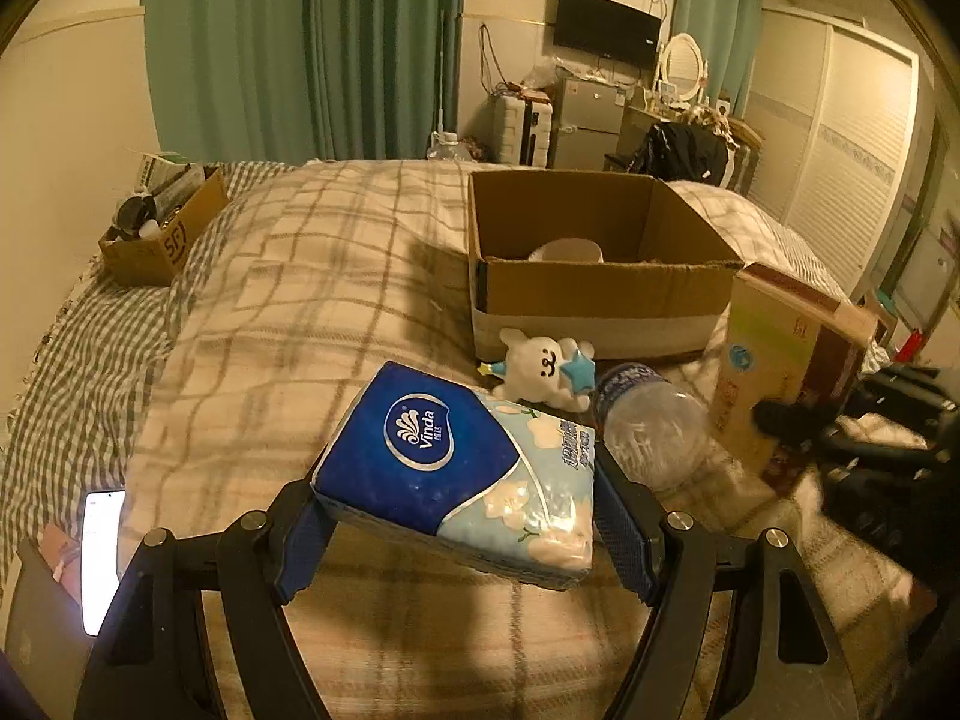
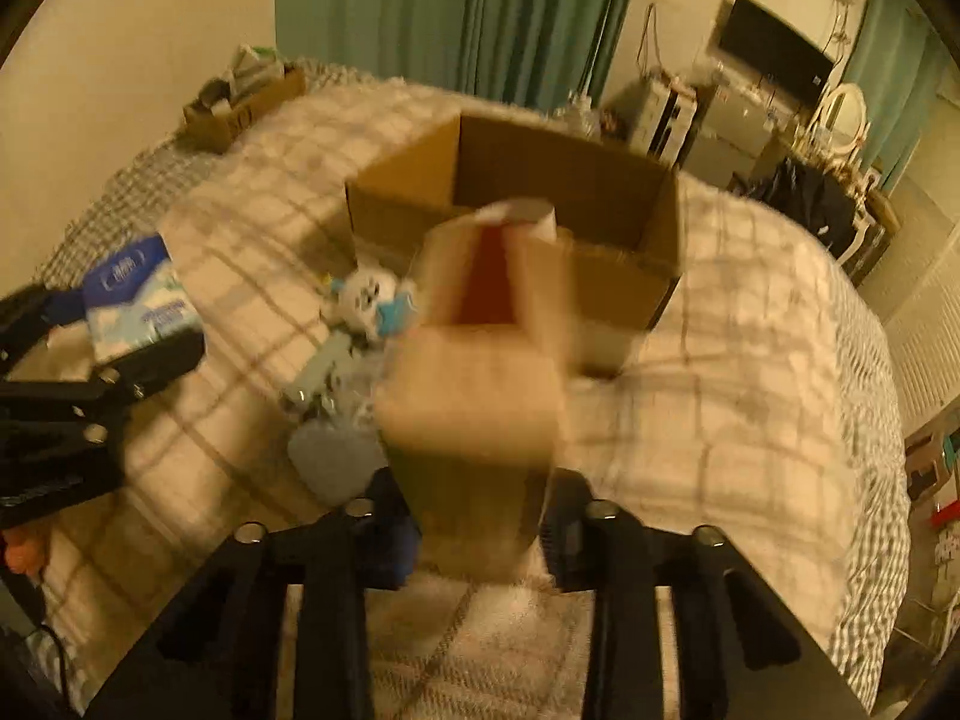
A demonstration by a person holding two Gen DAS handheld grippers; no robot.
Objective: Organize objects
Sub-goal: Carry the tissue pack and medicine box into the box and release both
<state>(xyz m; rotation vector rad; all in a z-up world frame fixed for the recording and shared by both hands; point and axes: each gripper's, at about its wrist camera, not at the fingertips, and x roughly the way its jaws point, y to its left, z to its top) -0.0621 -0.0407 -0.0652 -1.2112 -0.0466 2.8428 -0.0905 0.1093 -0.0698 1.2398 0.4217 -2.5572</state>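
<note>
Tissue pack [image 1: 456,468] sits clamped in the left gripper [image 1: 462,516], held above the bed [image 1: 288,300]. Right gripper [image 2: 474,516] fingers pinch a blurry carton [image 2: 474,402]. Plush bunny [image 1: 543,369] and plastic bottle [image 1: 651,426] lie just before the cardboard box [image 1: 600,294]; only the left view shows a white cup [image 1: 567,251] inside.

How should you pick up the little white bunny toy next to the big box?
Pinch the plush bunny across its soft round body, coming down from above. It lies on the blanket tight between the cardboard box behind and the bottle in front, so the sides are crowded and only the top is free.
</note>
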